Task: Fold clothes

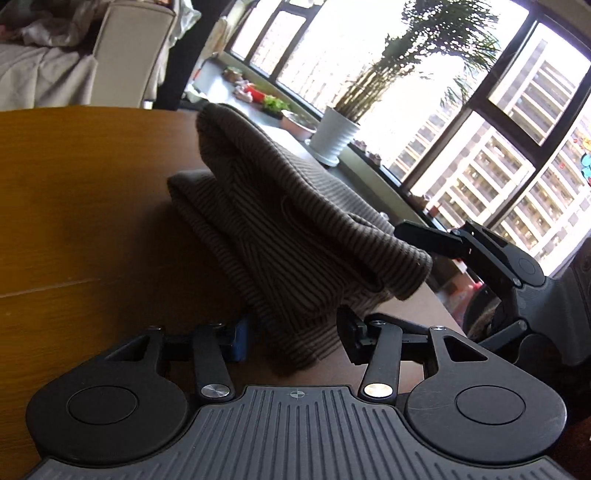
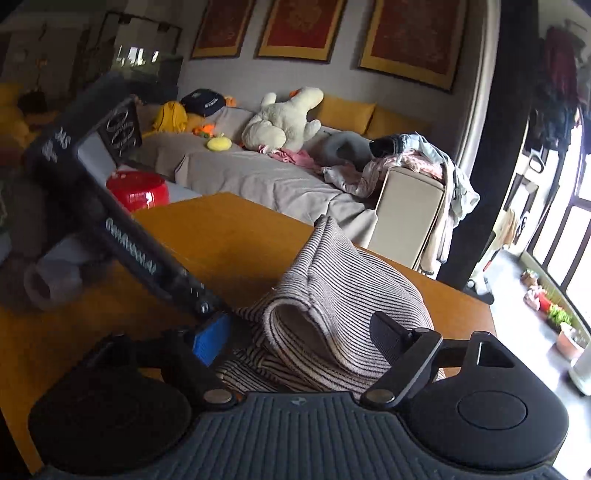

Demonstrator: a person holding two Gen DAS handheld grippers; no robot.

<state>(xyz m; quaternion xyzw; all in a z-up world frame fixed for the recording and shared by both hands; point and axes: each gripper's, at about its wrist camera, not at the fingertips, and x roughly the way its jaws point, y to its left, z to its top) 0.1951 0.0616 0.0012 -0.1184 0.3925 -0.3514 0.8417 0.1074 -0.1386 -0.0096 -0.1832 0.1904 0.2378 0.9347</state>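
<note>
Mid-fold, by the look of it; striped top (image 1: 295, 236) bunched at frame centre on the worktop (image 1: 74, 206); left tool (image 1: 293, 338) and right tool (image 2: 295, 343) stand wide apart around its hem, grip unclear; next, carry the edge across, level.

Home living room, high-rise flat. Upper middle: grey sofa (image 2: 258, 173) with plush duck (image 2: 284, 118), framed red wall art (image 2: 301, 27) above. Wooden table (image 1: 74, 184) centre. Window side: potted plant (image 1: 336, 134), apartment towers (image 1: 498, 177) outside.
</note>
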